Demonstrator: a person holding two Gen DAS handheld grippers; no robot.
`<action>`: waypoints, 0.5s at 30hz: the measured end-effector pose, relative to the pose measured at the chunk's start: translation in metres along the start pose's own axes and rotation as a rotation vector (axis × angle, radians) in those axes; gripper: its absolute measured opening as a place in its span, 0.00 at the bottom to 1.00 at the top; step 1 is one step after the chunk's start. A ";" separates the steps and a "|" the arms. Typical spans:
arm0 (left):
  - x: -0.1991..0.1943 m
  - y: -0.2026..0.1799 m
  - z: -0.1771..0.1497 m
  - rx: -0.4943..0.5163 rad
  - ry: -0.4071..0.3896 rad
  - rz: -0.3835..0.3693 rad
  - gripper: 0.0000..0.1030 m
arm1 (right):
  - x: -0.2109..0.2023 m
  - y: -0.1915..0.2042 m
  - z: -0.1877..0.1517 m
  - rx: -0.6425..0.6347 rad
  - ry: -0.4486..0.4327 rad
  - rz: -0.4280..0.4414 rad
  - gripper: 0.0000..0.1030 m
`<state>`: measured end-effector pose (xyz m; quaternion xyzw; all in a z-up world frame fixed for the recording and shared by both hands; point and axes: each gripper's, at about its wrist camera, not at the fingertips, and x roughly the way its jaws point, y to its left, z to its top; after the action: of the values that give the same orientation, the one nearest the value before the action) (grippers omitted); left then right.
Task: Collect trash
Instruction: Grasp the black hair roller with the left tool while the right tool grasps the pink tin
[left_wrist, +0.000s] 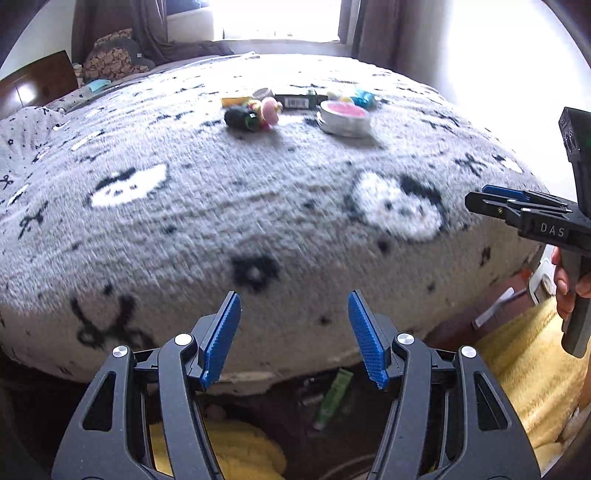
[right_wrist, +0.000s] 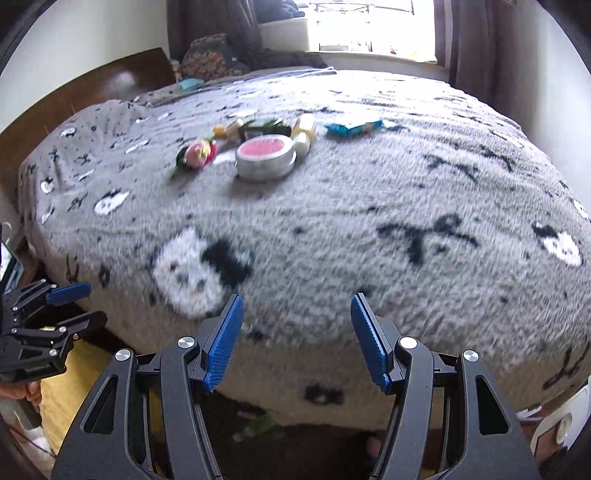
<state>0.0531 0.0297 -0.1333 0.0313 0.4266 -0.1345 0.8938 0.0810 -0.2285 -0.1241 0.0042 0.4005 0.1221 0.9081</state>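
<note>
A cluster of small trash lies far off on the grey patterned bed blanket (left_wrist: 258, 206): a round tin with a pink lid (left_wrist: 345, 118), a blue wrapper (left_wrist: 364, 98), a dark box with a barcode (left_wrist: 295, 100), a black cylinder (left_wrist: 242, 119) and a pink-and-yellow piece (left_wrist: 269, 109). The right wrist view shows the tin (right_wrist: 266, 157) and the blue wrapper (right_wrist: 352, 127) too. My left gripper (left_wrist: 293, 332) hangs open over the bed's near edge, nothing between its pads. My right gripper (right_wrist: 297, 336) is likewise open and empty, well short of the trash.
A green tube-like item (left_wrist: 334, 397) lies on the dark floor below the bed edge. A yellow rug (left_wrist: 532, 362) covers the floor to the right. Pillows (left_wrist: 110, 55) and a wooden headboard (left_wrist: 37, 81) stand at the far left, a bright window (left_wrist: 277, 18) behind.
</note>
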 end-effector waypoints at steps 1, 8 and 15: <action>-0.001 0.005 0.004 -0.001 -0.006 0.006 0.55 | 0.004 0.000 0.007 0.006 -0.006 0.001 0.60; 0.030 0.015 0.037 -0.007 -0.019 0.030 0.55 | 0.032 0.000 0.050 0.030 -0.033 -0.010 0.64; 0.061 0.032 0.065 -0.023 0.006 0.038 0.57 | 0.086 0.019 0.081 0.024 -0.003 0.028 0.75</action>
<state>0.1476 0.0359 -0.1411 0.0294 0.4301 -0.1126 0.8952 0.1922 -0.1833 -0.1296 0.0210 0.4005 0.1300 0.9068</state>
